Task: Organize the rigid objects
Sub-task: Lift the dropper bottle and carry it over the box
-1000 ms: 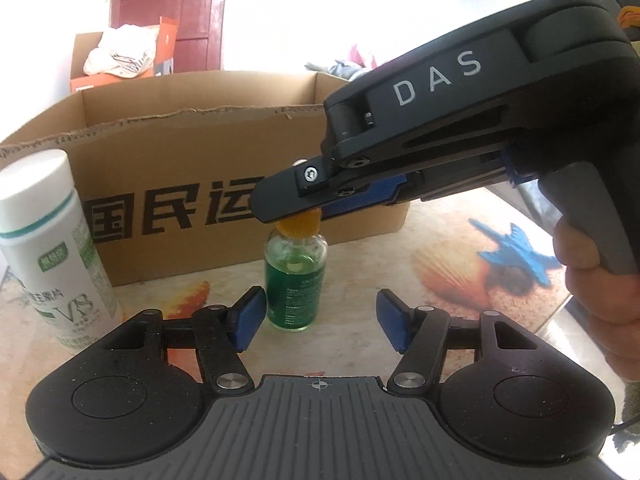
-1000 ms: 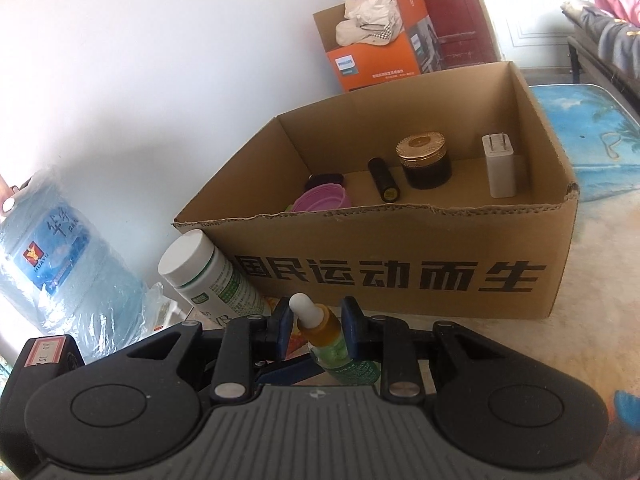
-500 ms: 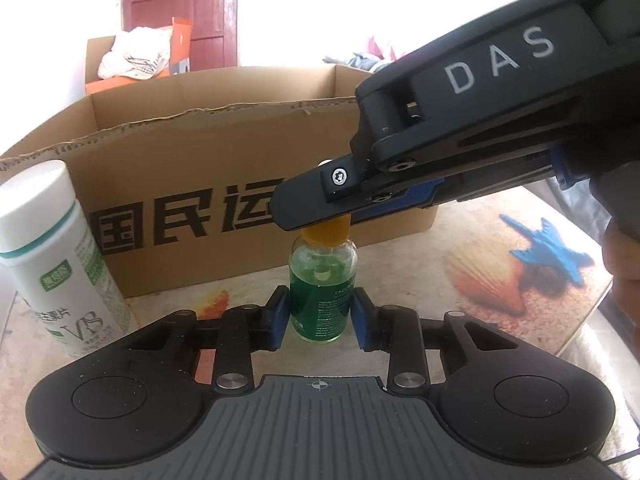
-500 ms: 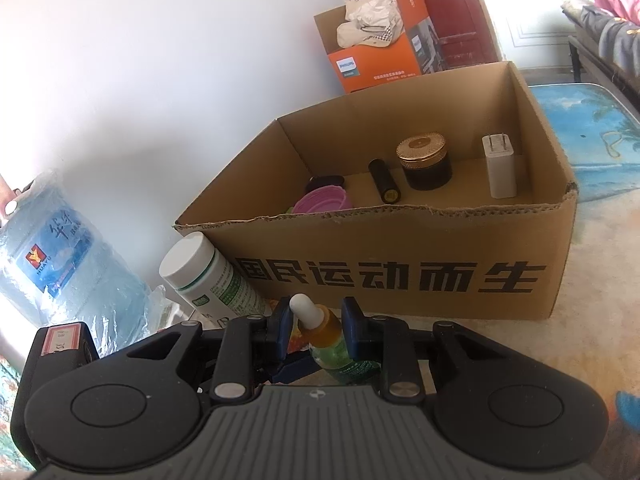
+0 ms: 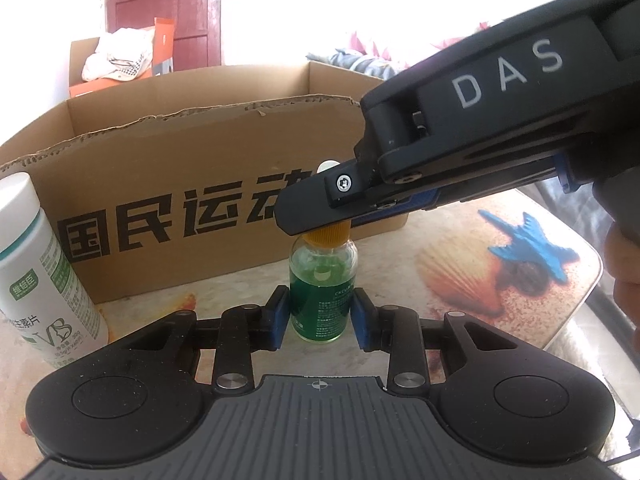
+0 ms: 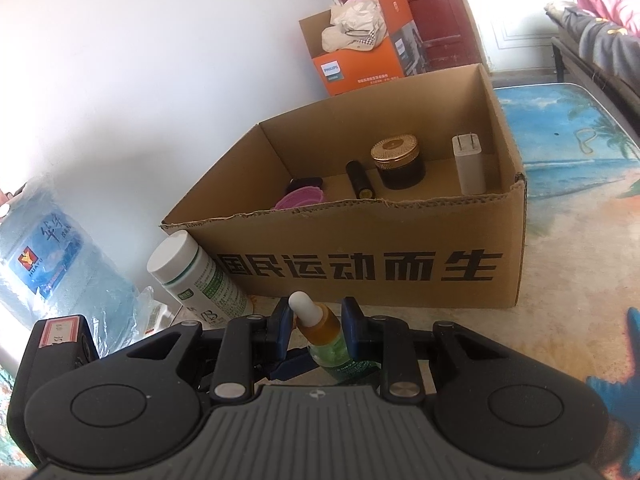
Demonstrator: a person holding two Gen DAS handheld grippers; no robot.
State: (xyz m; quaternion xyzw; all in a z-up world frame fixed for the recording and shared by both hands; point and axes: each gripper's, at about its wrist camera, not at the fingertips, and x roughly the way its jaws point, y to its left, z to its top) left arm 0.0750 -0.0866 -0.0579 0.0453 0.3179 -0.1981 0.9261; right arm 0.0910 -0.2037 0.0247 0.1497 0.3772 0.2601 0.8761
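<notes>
A small green dropper bottle (image 5: 322,295) with an orange collar and white bulb stands upright on the table before an open cardboard box (image 5: 208,208). My left gripper (image 5: 320,316) is shut on the bottle's glass body. My right gripper (image 6: 317,326) is shut on the bottle's (image 6: 324,332) orange collar from above; its black body (image 5: 460,132) reaches in from the right in the left wrist view. A white vitamin bottle (image 5: 36,264) stands to the left of the box.
The box (image 6: 440,232) holds a gold-lidded dark jar (image 6: 398,162), a white charger (image 6: 468,166), a black tube (image 6: 360,180) and a pink item (image 6: 300,200). A water jug (image 6: 52,256) is at far left. An orange box (image 6: 360,64) stands behind.
My left gripper moved forward and closed its fingers on the dropper bottle's body. My right gripper kept its hold on the collar.
</notes>
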